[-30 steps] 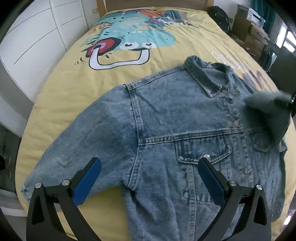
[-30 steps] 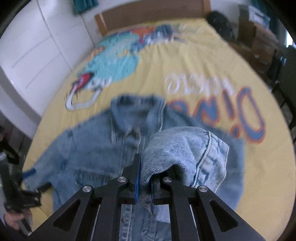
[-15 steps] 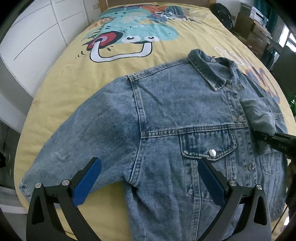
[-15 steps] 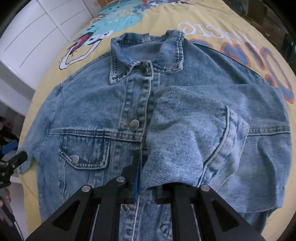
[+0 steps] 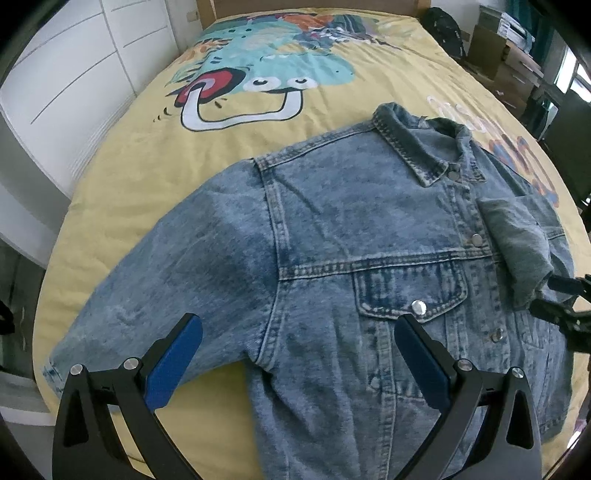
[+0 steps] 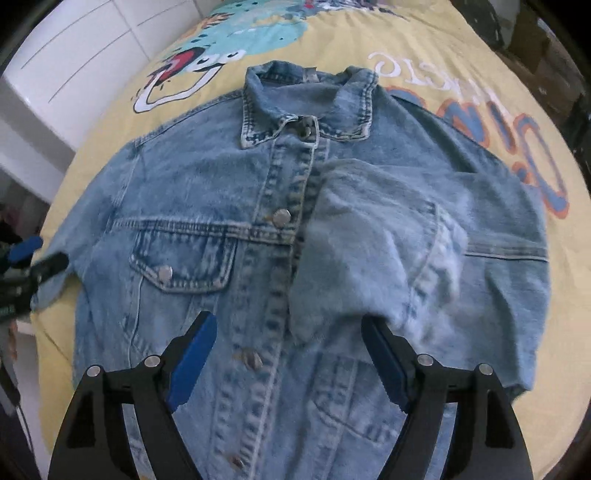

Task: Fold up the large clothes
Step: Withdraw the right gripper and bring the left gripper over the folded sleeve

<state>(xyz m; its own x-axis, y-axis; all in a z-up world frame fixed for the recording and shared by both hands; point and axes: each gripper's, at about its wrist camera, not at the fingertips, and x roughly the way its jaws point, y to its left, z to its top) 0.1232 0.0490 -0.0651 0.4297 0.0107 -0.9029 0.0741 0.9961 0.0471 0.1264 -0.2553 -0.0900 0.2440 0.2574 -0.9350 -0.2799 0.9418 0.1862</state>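
A blue denim jacket [image 5: 332,229] lies front up and buttoned on the yellow bed cover, collar toward the headboard. One sleeve [image 6: 369,251] is folded across the chest, its cuff end lying by the button placket. My right gripper [image 6: 289,321] hovers just above that cuff. Its jaws are opening, and the blue pads press on nothing. In the left wrist view the right gripper [image 5: 554,295] shows at the right edge beside the folded sleeve [image 5: 517,236]. My left gripper [image 5: 297,325] stands open above the armpit of the other sleeve [image 5: 155,288], which lies stretched out.
The bed cover [image 5: 258,81] carries a large cartoon print. White wardrobe doors [image 5: 55,92] run along the left side of the bed. A wooden headboard [image 5: 295,5] is at the far end. Cardboard boxes [image 5: 495,48] and a dark bag [image 5: 443,29] stand at the far right.
The right gripper carried the sleeve down onto the jacket's chest, then opened and let it go. The left gripper stayed open and nearly still.
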